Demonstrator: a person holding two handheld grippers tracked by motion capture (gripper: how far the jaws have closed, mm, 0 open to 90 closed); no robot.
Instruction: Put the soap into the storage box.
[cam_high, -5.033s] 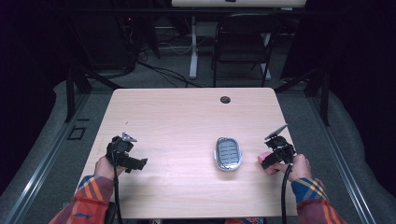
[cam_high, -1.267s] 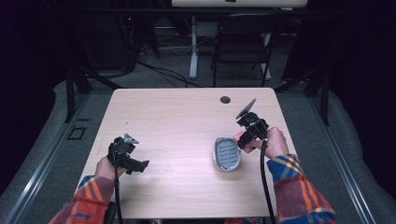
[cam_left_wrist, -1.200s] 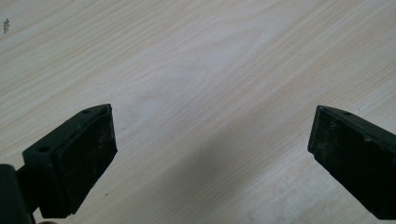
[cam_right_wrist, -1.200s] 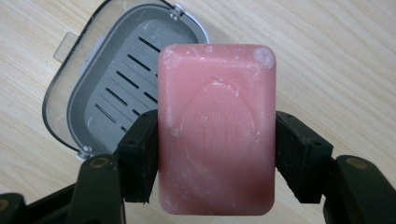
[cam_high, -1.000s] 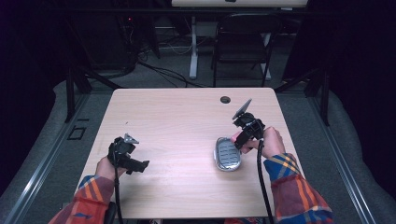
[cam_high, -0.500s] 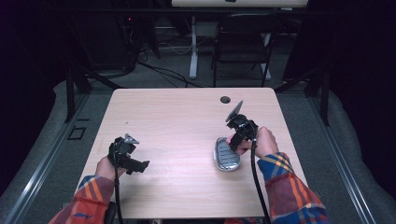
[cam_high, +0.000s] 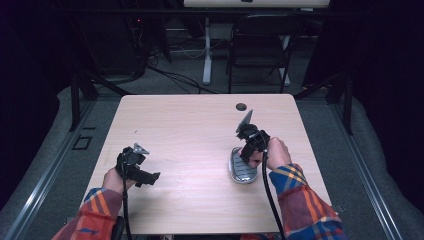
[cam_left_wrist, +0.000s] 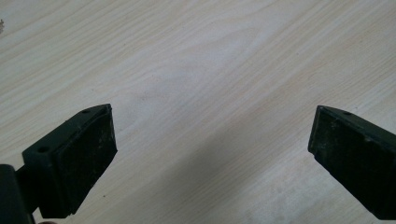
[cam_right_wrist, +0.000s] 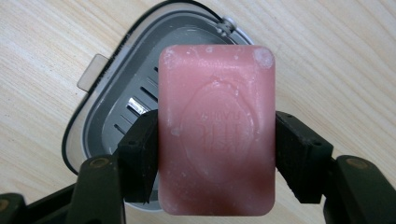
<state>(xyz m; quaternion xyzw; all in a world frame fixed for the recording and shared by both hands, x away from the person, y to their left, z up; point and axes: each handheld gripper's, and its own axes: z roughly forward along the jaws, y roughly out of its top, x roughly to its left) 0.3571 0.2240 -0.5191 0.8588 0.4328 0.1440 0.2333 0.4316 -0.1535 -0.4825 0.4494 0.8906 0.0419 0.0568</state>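
Change since five seconds earlier: the right gripper (cam_high: 248, 143) had travelled from the worktop's (cam_high: 190, 130) right edge inward to just above the soap dish (cam_high: 242, 171); the left gripper (cam_high: 134, 167) had stayed put, well to the left of the dish.
Right gripper: clenched on a pink soap bar (cam_right_wrist: 216, 128), one pad against each long side of the bar.
Soap bar: held over the dish, clear of its slotted grey tray (cam_right_wrist: 133, 105) as far as the right gripper view showed.
Left gripper: jaws spread wide over bare wood (cam_left_wrist: 205, 84), grasping nothing.
Soap dish: flat on the worktop, open, tray empty.
Step in hand: probably placing the soap into the dish, though lifting it out could not be excluded.
Next move: likely lower the bar squarely onto the tray, then release.
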